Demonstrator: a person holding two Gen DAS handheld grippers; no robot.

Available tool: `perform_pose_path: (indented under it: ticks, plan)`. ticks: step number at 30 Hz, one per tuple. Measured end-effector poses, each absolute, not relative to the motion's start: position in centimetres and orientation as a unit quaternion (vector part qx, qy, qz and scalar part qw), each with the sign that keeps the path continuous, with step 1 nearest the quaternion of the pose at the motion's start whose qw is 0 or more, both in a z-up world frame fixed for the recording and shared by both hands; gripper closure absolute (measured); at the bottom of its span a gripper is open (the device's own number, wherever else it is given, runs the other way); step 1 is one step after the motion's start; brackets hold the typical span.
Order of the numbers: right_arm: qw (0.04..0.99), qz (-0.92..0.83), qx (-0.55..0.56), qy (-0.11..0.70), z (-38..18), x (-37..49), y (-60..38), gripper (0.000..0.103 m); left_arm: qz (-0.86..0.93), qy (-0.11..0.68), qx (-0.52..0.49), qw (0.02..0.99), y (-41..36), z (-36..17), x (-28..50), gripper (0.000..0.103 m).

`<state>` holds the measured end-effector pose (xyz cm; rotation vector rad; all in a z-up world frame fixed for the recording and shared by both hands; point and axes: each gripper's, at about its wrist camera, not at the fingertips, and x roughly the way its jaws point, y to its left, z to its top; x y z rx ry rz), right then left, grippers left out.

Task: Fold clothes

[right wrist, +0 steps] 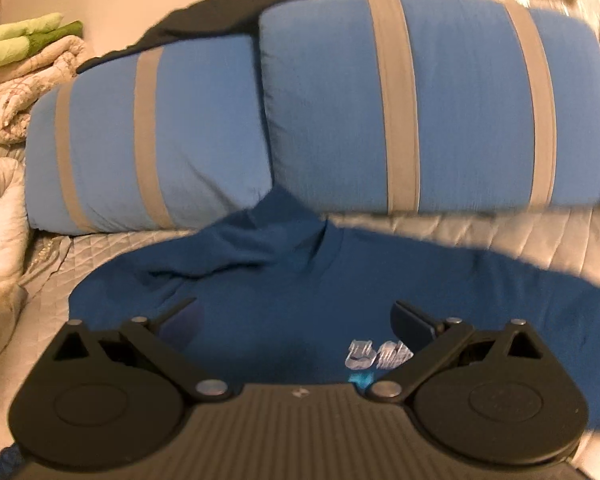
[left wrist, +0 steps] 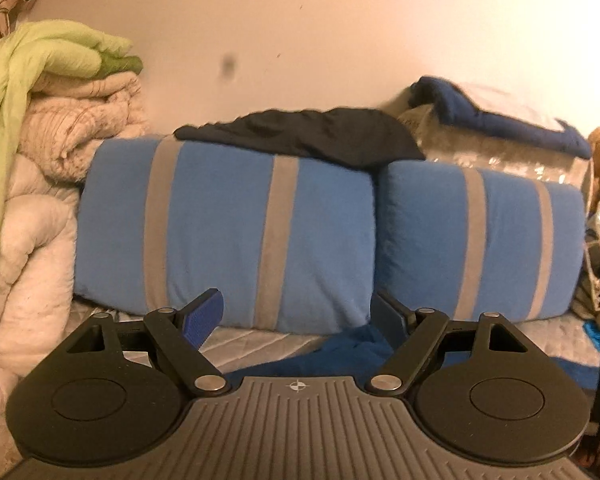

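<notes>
soft matt blue cloth shirt (right wrist: 380, 280) with a shiny silver print, matt black plastic grippers (left wrist: 298, 316) (right wrist: 296, 320) with ribbed grey bodies, metal rivets, quilted bedcover (right wrist: 500, 236) with slight sheen, smooth cloth pillows (left wrist: 228, 232), crinkly glossy plastic bag (left wrist: 500, 156)

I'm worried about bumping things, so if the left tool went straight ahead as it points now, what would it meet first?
Most likely the left blue striped pillow, near its right edge; depth is unclear. The left tool is open and empty.
</notes>
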<state>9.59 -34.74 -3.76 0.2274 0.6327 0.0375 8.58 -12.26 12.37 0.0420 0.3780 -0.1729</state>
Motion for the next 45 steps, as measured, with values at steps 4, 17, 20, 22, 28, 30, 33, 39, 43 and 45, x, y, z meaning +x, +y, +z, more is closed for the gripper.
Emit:
perform_pose_path:
  ticks: [4,17,20,22,28,30,33,39,43,45]
  plan:
    - [0.939,0.02,0.136,0.315,-6.4,9.3,-34.9,0.0,-0.08,0.194,0.036,0.977,-11.9,11.2,9.2,0.022]
    - [0.931,0.0,0.144,0.336,-7.4,9.6,-35.5,0.0,-0.091,0.22,0.103,0.966,-12.4,5.4,13.1,0.022]
    - [0.931,-0.003,0.134,0.339,-7.3,9.7,-35.3,0.0,-0.097,0.222,0.118,0.963,-12.6,4.1,14.2,0.022]
    - [0.931,-0.005,0.129,0.341,-7.4,9.8,-35.2,0.0,-0.103,0.229,0.129,0.959,-12.9,2.9,14.9,0.022]
    - [0.927,-0.008,0.115,0.357,-7.6,10.0,-35.1,0.0,-0.131,0.244,0.193,0.941,-15.1,-1.0,16.3,0.022]
    - [0.925,-0.008,0.117,0.361,-7.7,10.0,-35.2,0.0,-0.146,0.247,0.212,0.934,-15.8,-2.2,16.5,0.022]
    - [0.923,-0.008,0.121,0.365,-7.9,10.1,-35.3,0.0,-0.158,0.26,0.22,0.927,-16.6,-4.0,17.1,0.023]
    - [0.916,-0.009,0.13,0.38,-8.4,10.3,-35.6,0.0,-0.147,0.32,0.214,0.911,-17.1,-7.5,19.4,0.033]
    - [0.917,-0.007,0.125,0.379,-8.6,10.5,-35.5,0.0,-0.146,0.359,0.181,0.904,-16.5,-8.1,20.3,0.084]
    - [0.915,-0.007,0.121,0.385,-8.8,10.8,-35.4,0.0,-0.145,0.357,0.18,0.905,-16.4,-7.6,20.1,0.09]
